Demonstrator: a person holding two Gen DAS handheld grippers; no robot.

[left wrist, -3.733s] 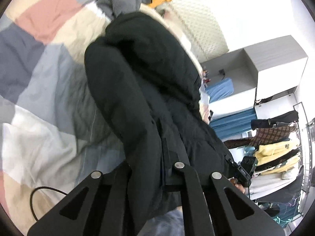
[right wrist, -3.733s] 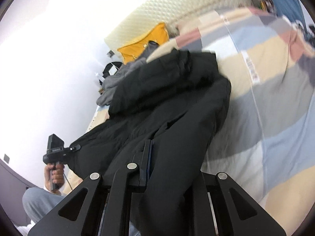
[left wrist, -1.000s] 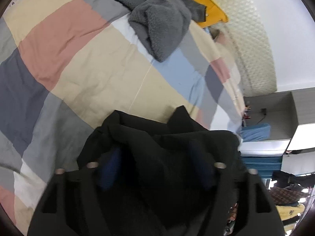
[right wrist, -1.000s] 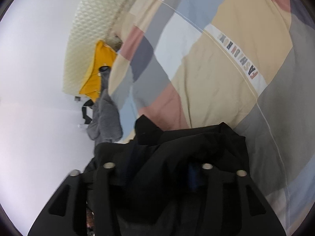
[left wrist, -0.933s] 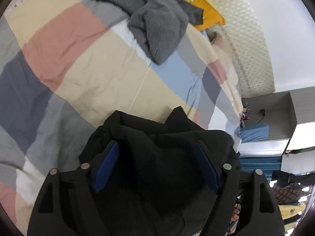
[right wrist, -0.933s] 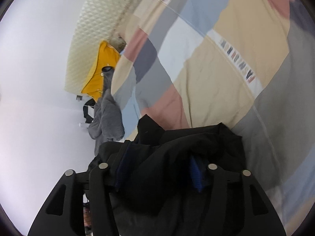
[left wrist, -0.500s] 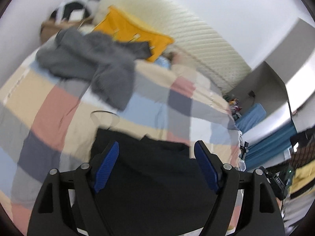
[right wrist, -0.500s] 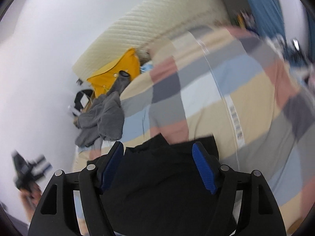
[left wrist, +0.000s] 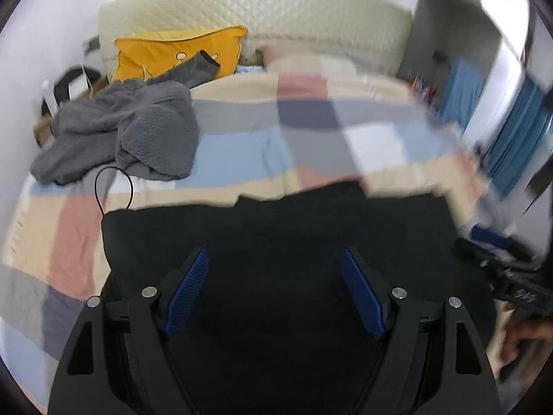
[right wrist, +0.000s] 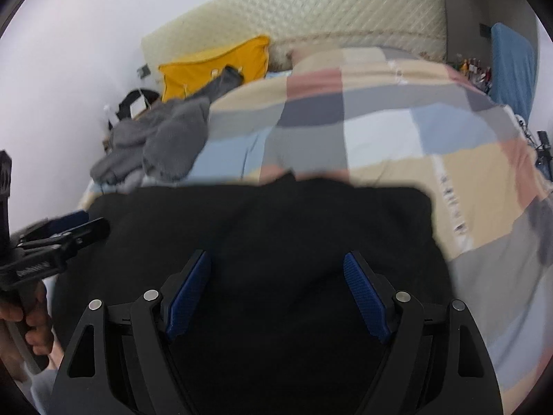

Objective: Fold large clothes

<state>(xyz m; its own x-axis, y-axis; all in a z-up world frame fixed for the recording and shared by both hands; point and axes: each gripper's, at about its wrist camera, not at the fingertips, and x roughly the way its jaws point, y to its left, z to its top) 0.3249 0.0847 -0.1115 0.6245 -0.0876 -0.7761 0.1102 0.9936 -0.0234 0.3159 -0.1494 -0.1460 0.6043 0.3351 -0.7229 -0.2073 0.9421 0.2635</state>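
A large black coat [left wrist: 276, 228] lies folded in a broad block on the near part of the checked bedspread [left wrist: 311, 131]; it also fills the lower half of the right wrist view [right wrist: 262, 228]. My left gripper [left wrist: 274, 290] is open and empty, its blue pads [left wrist: 188, 290] spread wide above the coat. My right gripper [right wrist: 276, 294] is open and empty too, above the same coat. The right gripper shows at the right edge of the left wrist view [left wrist: 497, 276], and the left gripper at the left edge of the right wrist view [right wrist: 52, 242].
A grey fleece garment [left wrist: 128, 131] lies crumpled at the far left of the bed, with a yellow pillow [left wrist: 179, 52] and the quilted headboard [left wrist: 255, 10] behind it. A thin black cable [left wrist: 114, 186] loops near the coat's left corner. Blue fabric and shelving [left wrist: 463, 90] stand to the right.
Both grippers let go of the coat, opened and pulled back and up. The coat, held up and hanging 3.7 s ago, now lies folded on the bed.
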